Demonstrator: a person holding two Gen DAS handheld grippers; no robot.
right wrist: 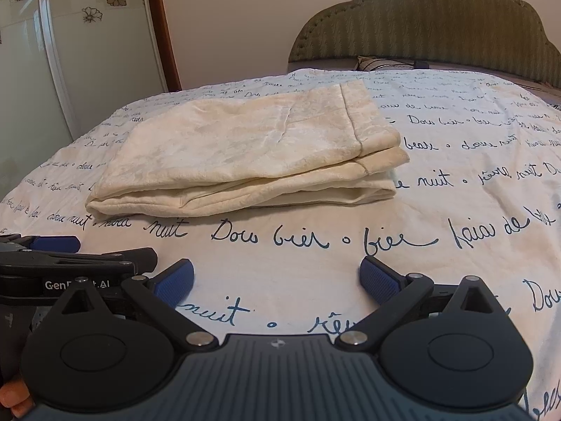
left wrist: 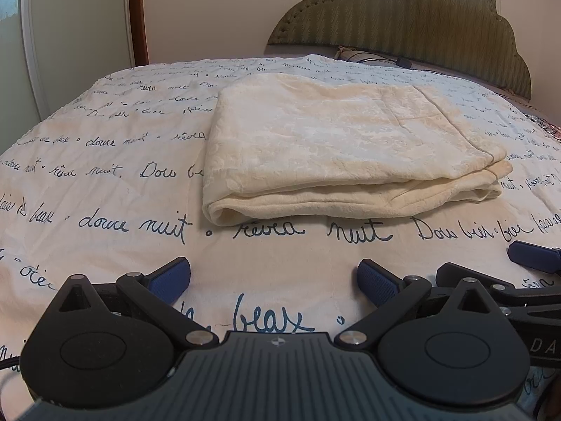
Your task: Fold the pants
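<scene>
The cream pants [left wrist: 336, 147] lie folded in a flat rectangular stack on the bed cover; they also show in the right wrist view [right wrist: 245, 154], with the waistband edge at the right. My left gripper [left wrist: 274, 282] is open and empty, low over the cover, a short way in front of the stack. My right gripper [right wrist: 277, 280] is open and empty, also in front of the stack, beside the left one. The right gripper's blue fingertip [left wrist: 533, 256] shows at the left view's right edge, and the left gripper's blue fingertip [right wrist: 56, 244] shows at the right view's left edge.
The white bed cover [left wrist: 122, 189] carries dark blue handwriting print. A green padded headboard [left wrist: 403, 24] and a pillow [left wrist: 364, 54] stand at the far end. A wardrobe door [right wrist: 70, 35] and a brown door frame [right wrist: 164, 28] stand at the far left.
</scene>
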